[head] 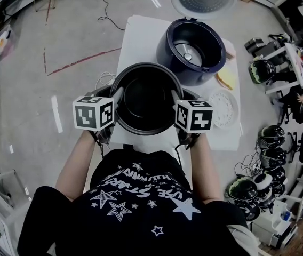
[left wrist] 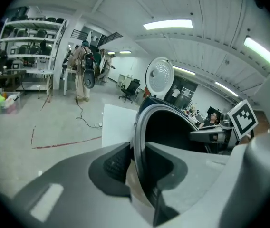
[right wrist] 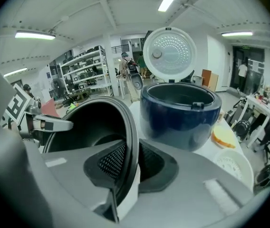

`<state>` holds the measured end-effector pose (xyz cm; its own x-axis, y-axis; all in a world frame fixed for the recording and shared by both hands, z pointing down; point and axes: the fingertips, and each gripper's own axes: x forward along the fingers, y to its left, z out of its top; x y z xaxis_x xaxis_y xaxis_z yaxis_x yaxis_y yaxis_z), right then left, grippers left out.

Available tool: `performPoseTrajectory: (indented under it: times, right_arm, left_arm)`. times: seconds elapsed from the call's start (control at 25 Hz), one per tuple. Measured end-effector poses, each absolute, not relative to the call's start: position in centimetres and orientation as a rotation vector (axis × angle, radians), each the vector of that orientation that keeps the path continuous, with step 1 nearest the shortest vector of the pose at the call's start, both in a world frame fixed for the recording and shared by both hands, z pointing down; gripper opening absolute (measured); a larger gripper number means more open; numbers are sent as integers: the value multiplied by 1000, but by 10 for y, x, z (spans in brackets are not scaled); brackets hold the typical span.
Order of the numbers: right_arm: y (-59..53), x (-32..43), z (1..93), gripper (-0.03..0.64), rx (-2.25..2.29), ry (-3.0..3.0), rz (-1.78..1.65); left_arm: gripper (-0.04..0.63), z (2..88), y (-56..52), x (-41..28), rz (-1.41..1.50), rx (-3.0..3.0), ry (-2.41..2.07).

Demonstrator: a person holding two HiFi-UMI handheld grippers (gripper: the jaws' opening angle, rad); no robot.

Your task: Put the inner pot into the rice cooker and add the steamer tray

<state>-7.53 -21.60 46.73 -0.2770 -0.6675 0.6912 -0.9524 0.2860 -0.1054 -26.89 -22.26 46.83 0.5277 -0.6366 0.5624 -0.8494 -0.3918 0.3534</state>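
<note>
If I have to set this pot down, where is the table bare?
Bare: the far left corner of the table, between its edge and the rice cooker. Crowded: the right side, with the steamer tray and a yellow item. Under the inner pot is hidden.

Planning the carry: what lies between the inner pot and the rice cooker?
Nothing: only bare white table separates the inner pot from the rice cooker, as the right gripper view shows.

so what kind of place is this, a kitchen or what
Likely a lab or workshop rather than a kitchen: metal storage shelving, bare concrete floor with a trailing cable, and ceiling strip lights.
</note>
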Motion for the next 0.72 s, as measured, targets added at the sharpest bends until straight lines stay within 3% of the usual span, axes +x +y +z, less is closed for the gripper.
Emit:
performPoseTrajectory:
  times: [0.4, 0.72]
  right_arm:
    - [-236, -94, 358, 83, 1570, -2170, 472]
    - [-256, -69, 292, 83, 1677, -2181, 350]
  left_arm:
    - [78, 370, -248, -286, 341, 2327, -1288]
    - [77, 312, -282, -258, 278, 2433, -1224]
